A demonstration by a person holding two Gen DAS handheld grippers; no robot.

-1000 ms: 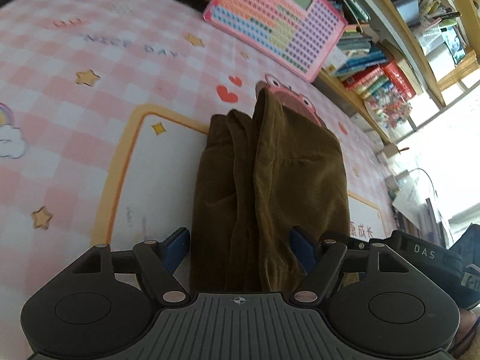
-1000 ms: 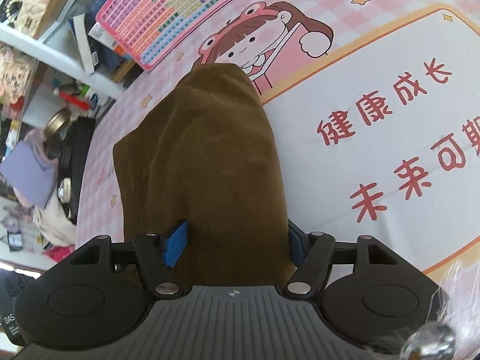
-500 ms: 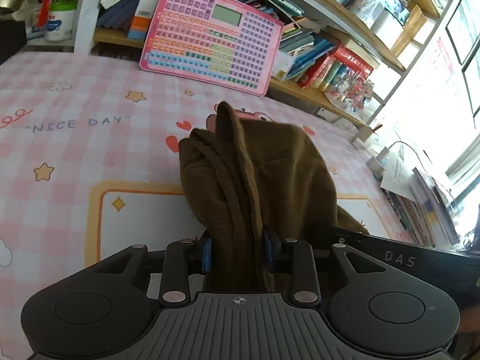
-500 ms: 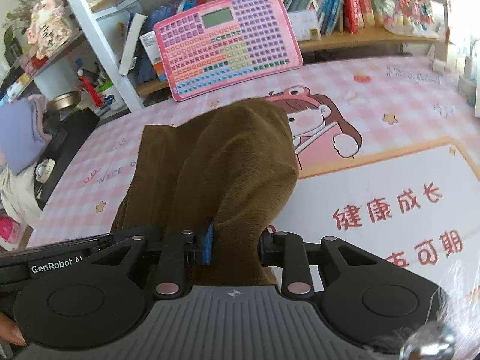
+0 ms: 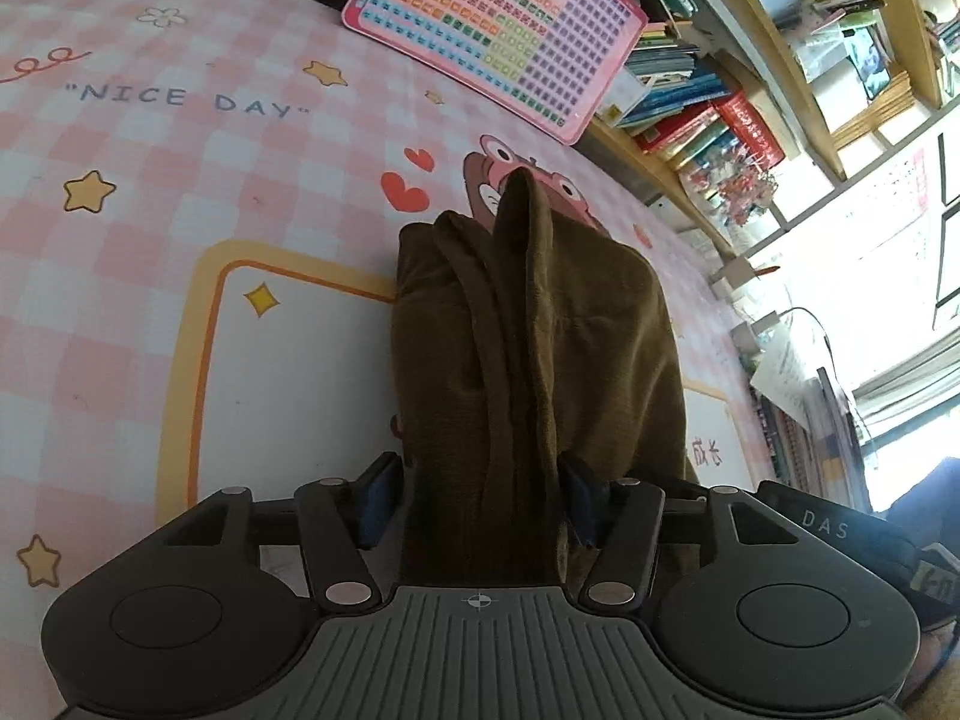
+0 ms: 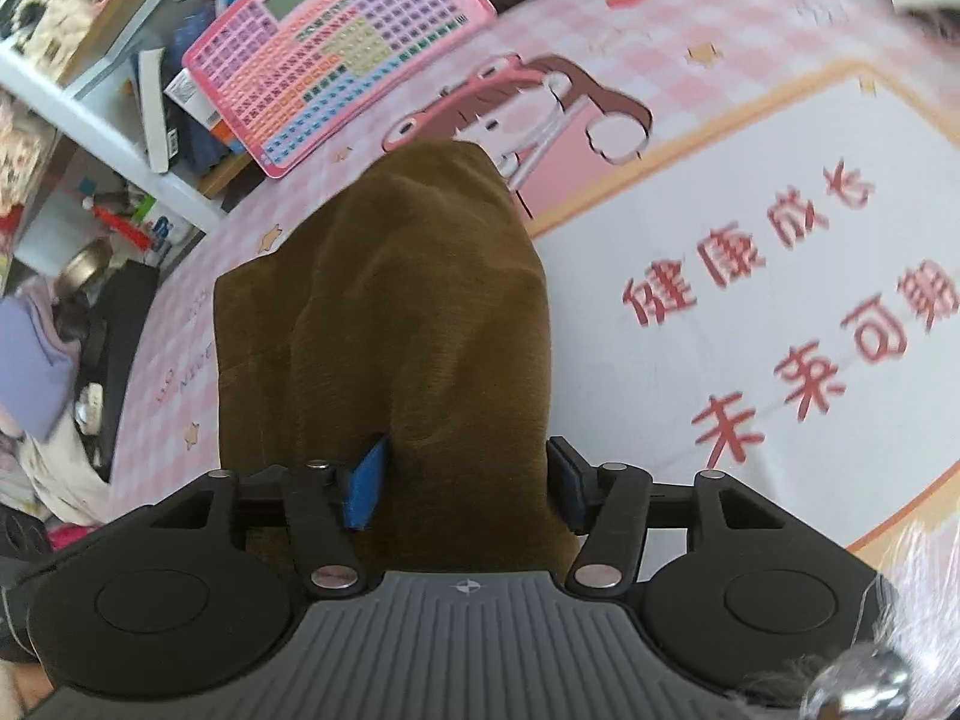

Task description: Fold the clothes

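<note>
Between the blue pads of the left gripper (image 5: 477, 501) runs a bunched ridge of the brown garment (image 5: 540, 348). Its jaws are opening, about halfway apart, and the pads look just clear of the cloth rather than pinching it. The right gripper (image 6: 462, 480) shows the same picture in its own view: jaws opening, the garment's thick fold filling the gap, the left pad edging the fabric without visibly pressing.

The garment lies on the pink checked mat (image 5: 150, 192), partly over the cartoon figure printed on it, folded into a narrow, layered stack with one peak standing up at the far end.

The step in hand appears to be letting go after laying a fold. To do it well, both grippers should finish spreading before backing away — any pad catching the pile would drag the top layer and undo the fold. Pulling straight back along the fingers, both sides together, should keep the edges aligned; the raised peak would likely want pressing flat afterwards.

Counted: two grippers, one garment, one mat. Further out, one pink keyboard toy (image 5: 498, 30) leans against the bookshelf (image 5: 750, 90), whose books are too many and too blurred to number.
</note>
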